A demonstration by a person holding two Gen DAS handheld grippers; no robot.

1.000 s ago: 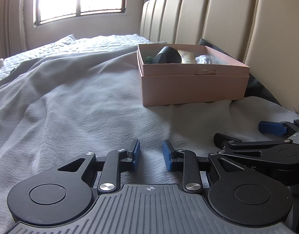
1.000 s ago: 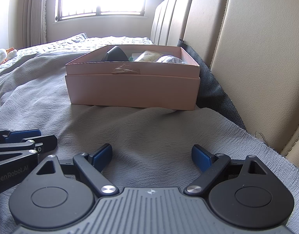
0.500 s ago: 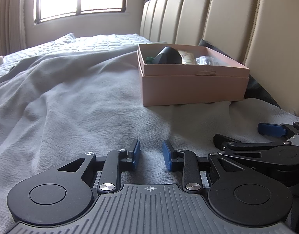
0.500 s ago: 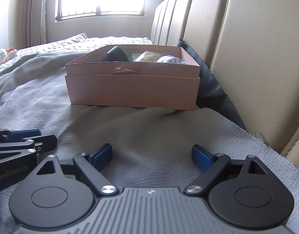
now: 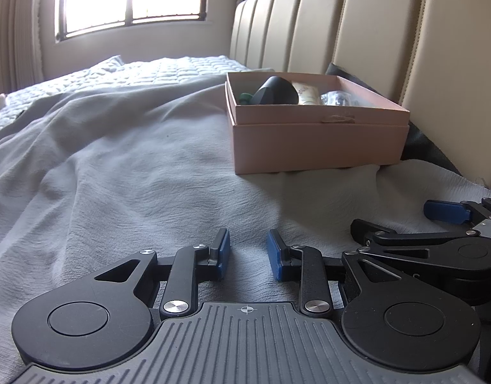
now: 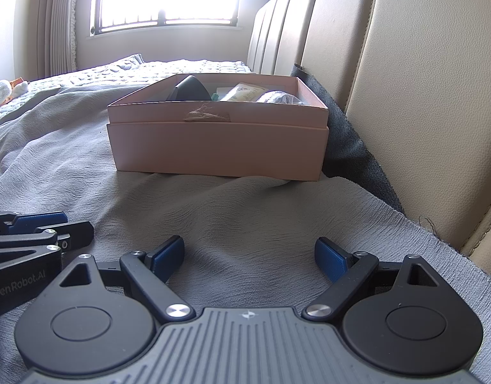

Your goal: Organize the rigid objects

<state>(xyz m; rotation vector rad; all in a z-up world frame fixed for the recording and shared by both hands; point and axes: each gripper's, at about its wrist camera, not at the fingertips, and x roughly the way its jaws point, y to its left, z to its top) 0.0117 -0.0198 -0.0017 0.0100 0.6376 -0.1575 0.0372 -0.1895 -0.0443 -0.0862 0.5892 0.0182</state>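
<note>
While both my grippers rest empty on the sheet (image 5: pixel 124 172) short of the box (image 6: pixel 218 147), left gripper (image 5: pixel 248 252) narrowly parted, right gripper (image 6: pixel 249 256) wide, I judge sorting done or paused, since the mouse (image 5: pixel 277 91) and what may be packets sit inside.

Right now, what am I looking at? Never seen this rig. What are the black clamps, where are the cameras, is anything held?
These are two handheld grippers, each with a fisheye camera looking forward along its two blue-padded fingers. The left wrist view shows the left gripper, fingers narrowly apart with nothing between them. The right wrist view shows the right gripper, fingers wide apart, also empty. Both sit low over a grey bedspread. Ahead stands an open pink box beside a beige headboard. A black rounded object and a few smaller items lie inside.
</note>
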